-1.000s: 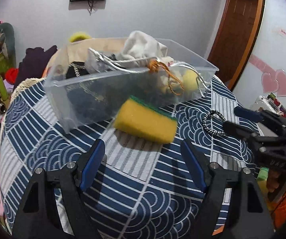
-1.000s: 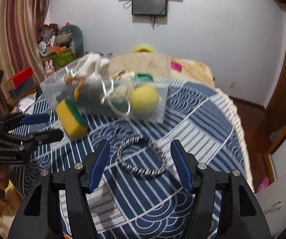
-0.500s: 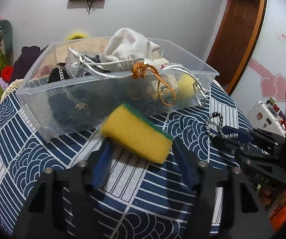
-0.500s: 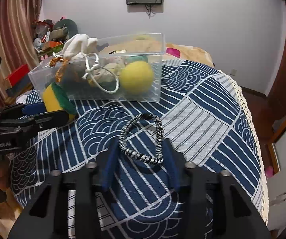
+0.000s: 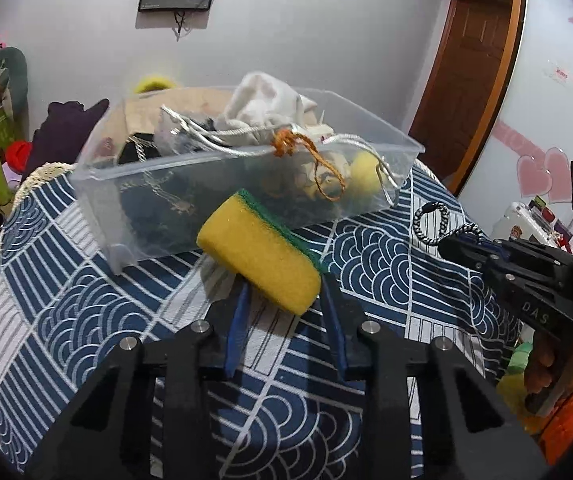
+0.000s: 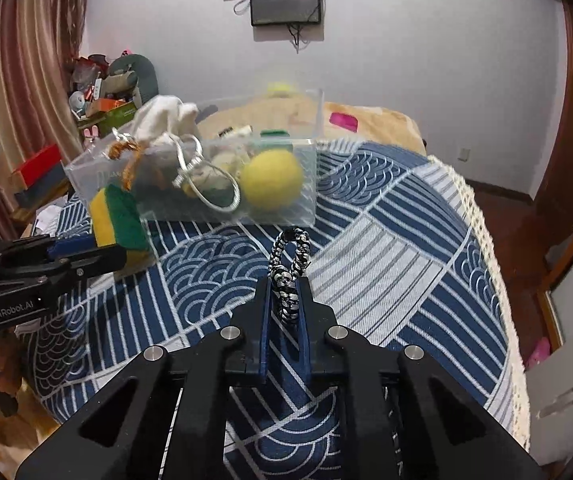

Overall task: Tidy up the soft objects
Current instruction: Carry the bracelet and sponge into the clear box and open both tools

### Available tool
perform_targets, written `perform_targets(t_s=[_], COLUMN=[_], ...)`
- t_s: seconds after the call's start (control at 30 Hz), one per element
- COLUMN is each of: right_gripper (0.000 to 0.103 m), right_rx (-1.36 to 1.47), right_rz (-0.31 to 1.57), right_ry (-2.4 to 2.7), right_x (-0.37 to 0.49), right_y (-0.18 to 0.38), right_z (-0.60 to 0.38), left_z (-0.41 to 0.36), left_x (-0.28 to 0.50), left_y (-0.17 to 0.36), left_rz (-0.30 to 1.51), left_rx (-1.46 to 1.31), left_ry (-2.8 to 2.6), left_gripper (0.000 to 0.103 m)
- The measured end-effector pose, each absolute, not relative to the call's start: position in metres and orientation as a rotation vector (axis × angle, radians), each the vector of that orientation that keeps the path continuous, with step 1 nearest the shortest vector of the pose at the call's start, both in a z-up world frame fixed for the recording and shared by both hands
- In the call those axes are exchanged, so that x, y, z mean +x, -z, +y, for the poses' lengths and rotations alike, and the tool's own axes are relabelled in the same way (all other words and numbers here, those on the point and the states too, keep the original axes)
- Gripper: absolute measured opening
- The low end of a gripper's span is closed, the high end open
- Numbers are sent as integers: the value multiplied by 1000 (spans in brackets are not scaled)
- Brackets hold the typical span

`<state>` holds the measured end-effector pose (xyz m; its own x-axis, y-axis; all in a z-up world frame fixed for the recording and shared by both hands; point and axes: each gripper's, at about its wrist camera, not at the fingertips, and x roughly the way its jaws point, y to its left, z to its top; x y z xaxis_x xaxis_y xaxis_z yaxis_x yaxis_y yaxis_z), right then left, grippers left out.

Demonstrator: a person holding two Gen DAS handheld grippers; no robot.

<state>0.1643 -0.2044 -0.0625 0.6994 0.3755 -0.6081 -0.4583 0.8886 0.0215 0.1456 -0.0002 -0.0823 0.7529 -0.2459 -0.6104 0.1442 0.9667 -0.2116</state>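
My left gripper (image 5: pixel 284 286) is shut on a yellow sponge with a green scrub layer (image 5: pixel 260 254) and holds it above the patterned cloth, just in front of the clear plastic bin (image 5: pixel 366 200). The sponge also shows in the right wrist view (image 6: pixel 116 220). My right gripper (image 6: pixel 286 280) is shut on a black-and-white braided cord loop (image 6: pixel 290 264), lifted off the cloth; the loop also shows in the left wrist view (image 5: pixel 432 222). The bin (image 6: pixel 306 200) holds a white cloth bag (image 6: pixel 164 118), silver cord, an orange cord and a yellow ball (image 6: pixel 272 178).
A blue-and-white wave-patterned cloth (image 6: pixel 386 240) covers the round table; its fringed edge (image 6: pixel 482 232) is to the right. Toys and boxes (image 6: pixel 102 92) crowd the left side of the room. A wooden door (image 5: pixel 474 64) stands behind right.
Both grippers have closed: the left on the sponge, the right on the braided loop. Both objects are now lifted off the cloth.
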Motion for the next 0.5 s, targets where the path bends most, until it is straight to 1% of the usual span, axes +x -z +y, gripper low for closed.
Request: perform_targets(t_s=[0.27, 0.5], right_gripper=[11, 11], right_rx=[-154, -154], right_rz=[579, 504], right_ry=[-479, -490], right_x=[159, 156], right_y=[43, 20], right_z=[-197, -191], left_z=[16, 30], left_x=[129, 114], left_y=[57, 26], left_rz=[624, 526], left_rx=[-173, -155], left_ry=[192, 143], left_gripper=[34, 34])
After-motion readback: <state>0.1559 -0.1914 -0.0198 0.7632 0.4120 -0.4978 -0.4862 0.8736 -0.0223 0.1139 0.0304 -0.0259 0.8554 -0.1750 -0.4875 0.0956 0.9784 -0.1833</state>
